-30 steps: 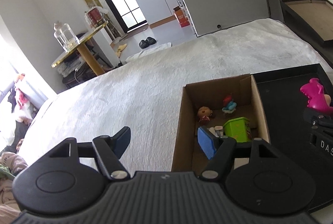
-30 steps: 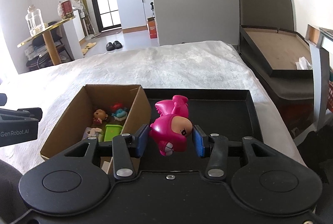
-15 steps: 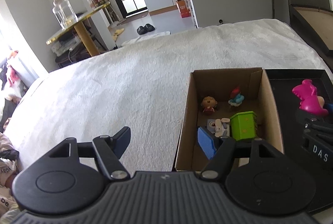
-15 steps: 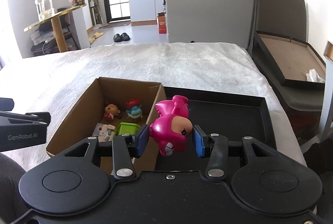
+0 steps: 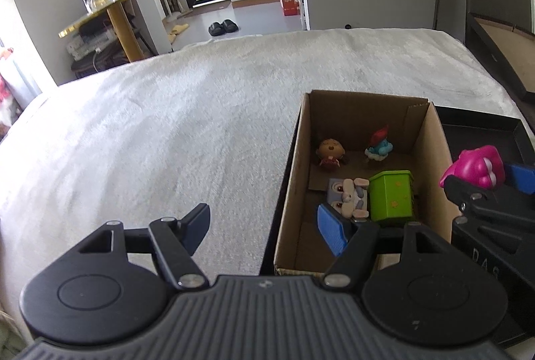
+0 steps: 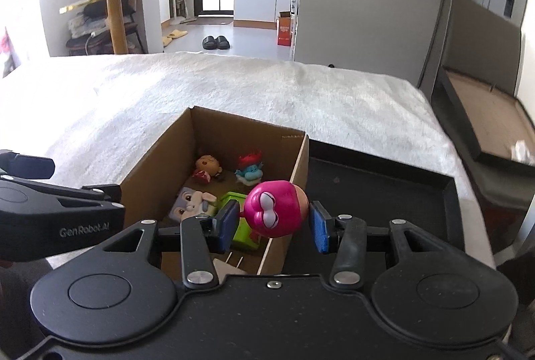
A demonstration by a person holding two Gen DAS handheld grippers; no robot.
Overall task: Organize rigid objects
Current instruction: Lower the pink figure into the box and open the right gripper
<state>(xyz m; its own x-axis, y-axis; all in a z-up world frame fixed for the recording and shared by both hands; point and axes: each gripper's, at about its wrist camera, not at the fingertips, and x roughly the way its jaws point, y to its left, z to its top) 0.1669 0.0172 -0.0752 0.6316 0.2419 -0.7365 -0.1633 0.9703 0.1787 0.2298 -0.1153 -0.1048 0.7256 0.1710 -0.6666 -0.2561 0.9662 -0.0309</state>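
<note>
Over the right wall of the cardboard box [image 6: 214,156], the right gripper [image 6: 271,221] clasps the pink toy [image 6: 276,213], with the opening just left and below it. Left gripper [image 5: 264,229] hangs released at the box's left wall.

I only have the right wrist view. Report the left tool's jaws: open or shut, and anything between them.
Observer: The left tool is open, with nothing between its blue pads.
Operator: Now check the green block in the brown cardboard box. The round pink toy covers most of it for me.
Observer: The left wrist view shows the lidded green plastic block standing upright inside the brown cardboard box, right beside the flat grey rabbit figure.
</note>
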